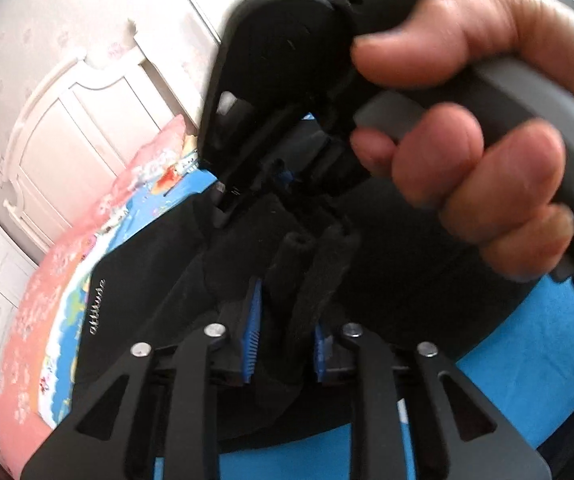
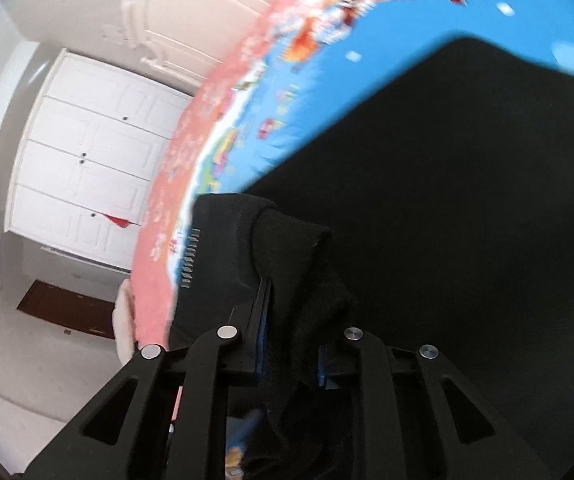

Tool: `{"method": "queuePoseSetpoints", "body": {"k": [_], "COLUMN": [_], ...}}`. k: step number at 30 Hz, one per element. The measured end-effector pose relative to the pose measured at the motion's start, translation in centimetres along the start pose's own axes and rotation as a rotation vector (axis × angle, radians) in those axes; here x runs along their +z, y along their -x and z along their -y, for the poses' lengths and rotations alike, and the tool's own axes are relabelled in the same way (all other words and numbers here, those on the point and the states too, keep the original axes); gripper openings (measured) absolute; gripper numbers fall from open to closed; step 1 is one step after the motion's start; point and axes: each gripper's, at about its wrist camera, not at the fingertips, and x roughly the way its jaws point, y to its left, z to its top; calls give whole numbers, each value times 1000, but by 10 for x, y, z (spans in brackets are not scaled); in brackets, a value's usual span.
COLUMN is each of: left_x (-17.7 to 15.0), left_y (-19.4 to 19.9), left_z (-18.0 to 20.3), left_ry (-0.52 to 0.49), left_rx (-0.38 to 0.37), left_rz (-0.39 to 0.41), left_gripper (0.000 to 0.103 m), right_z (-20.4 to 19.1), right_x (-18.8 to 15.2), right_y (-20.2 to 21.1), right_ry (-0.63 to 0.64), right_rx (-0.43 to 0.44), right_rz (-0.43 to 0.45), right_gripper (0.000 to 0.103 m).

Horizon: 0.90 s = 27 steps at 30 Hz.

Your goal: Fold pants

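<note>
1. The pants (image 2: 427,208) lie spread on the bed sheet (image 2: 319,92), which covers the bed.
2. In the left wrist view, a bunched fold of the pants (image 1: 311,276) stands between the fingers of the left gripper (image 1: 283,344), pinched there.
3. Ahead of it and above the pants, a person's hand (image 1: 475,168) wraps the handle of the right gripper (image 1: 279,92).
4. In the right wrist view, a raised fold of the pants sits clamped in the right gripper (image 2: 291,344).
5. The headboard (image 1: 67,152) stands beyond the far edge of the bed.
6. The wardrobe (image 2: 83,156) stands left of the bed, past its edge.
</note>
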Motion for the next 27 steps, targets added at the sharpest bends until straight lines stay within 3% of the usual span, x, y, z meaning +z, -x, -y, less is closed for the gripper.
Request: {"method": "queuePoseSetpoints", "body": {"k": [2, 5, 7, 9, 11, 13, 15, 18, 22, 24, 27], "left_x": [-3, -6, -7, -4, -2, -1, 0, 2, -5, -15, -26], "left_y": [2, 5, 6, 5, 14, 29, 40, 36, -10, -35, -46], "left_z": [-2, -14, -22, -30, -40, -68, -92, -127, -153, -156, -160], "left_ry": [9, 104, 154, 180, 237, 376, 457, 544, 571, 579, 563], "left_rx": [-8, -91, -132, -184, -258, -405, -460, -395, -222, -219, -192], "left_rz": [9, 28, 35, 34, 8, -11, -3, -49, -245, -319, -336], "left_gripper": [30, 37, 41, 48, 48, 48, 48, 45, 27, 25, 22], "right_z": [3, 2, 3, 0, -6, -7, -4, -12, -28, -36, -65], "right_x": [2, 4, 5, 4, 5, 5, 4, 1, 0, -2, -10], "right_y": [-2, -2, -4, -3, -4, -3, -2, -4, -9, -9, -1], "right_ry": [-13, -11, -20, 2, 39, 56, 50, 74, 131, 171, 289], "right_rx": [-3, 11, 7, -8, -41, -58, -56, -88, -160, -201, -347], "right_rz": [-4, 14, 18, 28, 36, 42, 47, 55, 61, 65, 111], "right_gripper": [36, 37, 24, 22, 20, 19, 19, 19, 19, 19, 19]}}
